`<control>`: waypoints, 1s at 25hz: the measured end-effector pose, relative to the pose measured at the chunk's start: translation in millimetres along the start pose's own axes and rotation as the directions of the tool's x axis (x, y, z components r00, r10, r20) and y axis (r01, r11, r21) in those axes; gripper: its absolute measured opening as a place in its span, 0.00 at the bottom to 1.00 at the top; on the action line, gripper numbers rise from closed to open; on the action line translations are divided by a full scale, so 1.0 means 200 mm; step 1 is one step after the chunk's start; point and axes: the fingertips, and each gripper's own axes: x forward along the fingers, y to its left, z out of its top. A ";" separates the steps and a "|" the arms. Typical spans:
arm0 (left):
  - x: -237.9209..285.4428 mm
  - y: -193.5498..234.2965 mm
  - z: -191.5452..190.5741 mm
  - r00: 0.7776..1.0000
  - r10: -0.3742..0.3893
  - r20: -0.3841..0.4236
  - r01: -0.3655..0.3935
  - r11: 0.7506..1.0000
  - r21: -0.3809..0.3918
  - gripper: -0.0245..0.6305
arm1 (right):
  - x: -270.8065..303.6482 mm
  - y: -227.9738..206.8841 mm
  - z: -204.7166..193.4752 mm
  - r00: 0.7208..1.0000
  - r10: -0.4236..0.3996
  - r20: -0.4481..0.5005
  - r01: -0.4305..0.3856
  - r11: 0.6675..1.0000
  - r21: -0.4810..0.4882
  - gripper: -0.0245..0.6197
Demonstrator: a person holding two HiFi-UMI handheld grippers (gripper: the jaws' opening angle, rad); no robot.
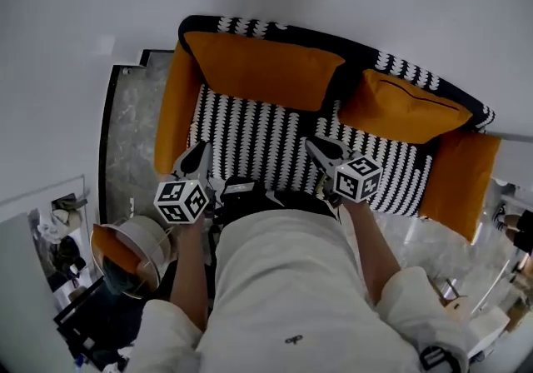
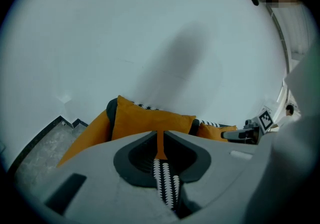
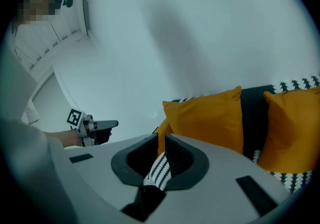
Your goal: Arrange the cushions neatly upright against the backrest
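A sofa with a black-and-white patterned seat (image 1: 250,142) carries two orange cushions. The large cushion (image 1: 262,70) (image 2: 150,120) (image 3: 207,118) stands against the backrest at the left. The smaller cushion (image 1: 404,106) (image 2: 212,130) (image 3: 295,128) leans against it at the right, tilted. My left gripper (image 1: 200,151) (image 2: 160,135) hovers over the seat's front left, and my right gripper (image 1: 316,146) (image 3: 161,138) over the front middle. On both, the jaws stand drawn together with nothing between them, apart from the cushions. Each gripper view shows the other gripper at its edge.
Orange padded arms (image 1: 176,109) (image 1: 460,180) close the sofa's two ends. A white wall rises behind it. A round grey bin (image 1: 137,251) with something orange in it sits on the floor at my left. Clutter (image 1: 500,280) lies at my right, on the marbled floor (image 1: 129,146).
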 end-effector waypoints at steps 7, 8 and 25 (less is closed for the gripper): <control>-0.23 -0.20 -0.13 0.997 -0.071 0.038 0.073 0.996 -0.043 0.08 | -0.11 0.23 -0.17 0.993 0.113 -0.018 -0.112 0.993 0.021 0.06; -0.25 -0.23 -0.14 0.995 -0.094 0.040 0.095 0.995 -0.036 0.07 | -0.13 0.26 -0.17 0.992 0.126 0.000 -0.126 0.992 0.030 0.06; -0.63 -0.28 -0.27 0.936 -0.351 0.008 0.348 0.931 0.111 0.06 | -0.41 0.86 -0.31 0.979 -0.006 0.201 0.017 0.998 -0.055 0.05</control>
